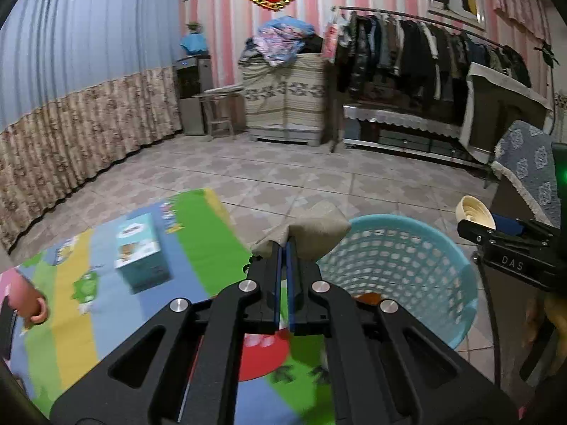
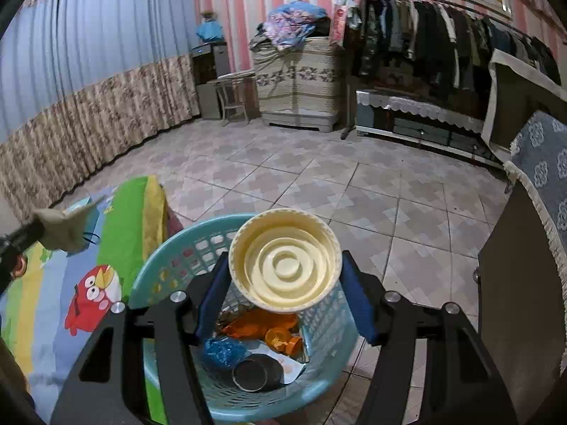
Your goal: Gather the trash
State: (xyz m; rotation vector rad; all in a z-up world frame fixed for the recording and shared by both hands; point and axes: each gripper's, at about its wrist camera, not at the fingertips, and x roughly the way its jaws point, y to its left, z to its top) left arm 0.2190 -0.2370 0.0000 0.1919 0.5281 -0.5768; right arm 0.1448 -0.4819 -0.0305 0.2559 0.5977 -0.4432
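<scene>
Landmark: light-blue perforated basket (image 2: 170, 258) standing on the tiled floor (image 2: 319, 191), its left side against the edge of the colourful play mat (image 1: 198, 233).

Left gripper (image 1: 283, 248): jaws nearly together, pinching a crumpled beige piece of paper or cloth (image 1: 315, 230). The wad is held in the air just left of the basket's rim (image 1: 457, 258), partly overlapping the near-left rim in the left wrist view. In the right wrist view the same wad (image 2: 63, 226) appears left of the basket, above the mat.

Right gripper (image 2: 283, 279): jaws spread wide, blue pads on either side of a cream ribbed plastic lid (image 2: 285, 260). Lid is held with its hollow side toward the camera, directly above the basket opening. Pads appear to touch the lid's rim on both sides.

Basket contents, seen below the lid: orange plastic pieces (image 2: 273, 329), a crumpled blue bag (image 2: 221, 350), a dark round tin (image 2: 253, 372), a white sheet of paper (image 2: 292, 366).

On the mat, left of the basket: a small light-blue carton (image 1: 140, 248), upright, well apart from the basket. Somewhat blurred; print not readable.
</scene>
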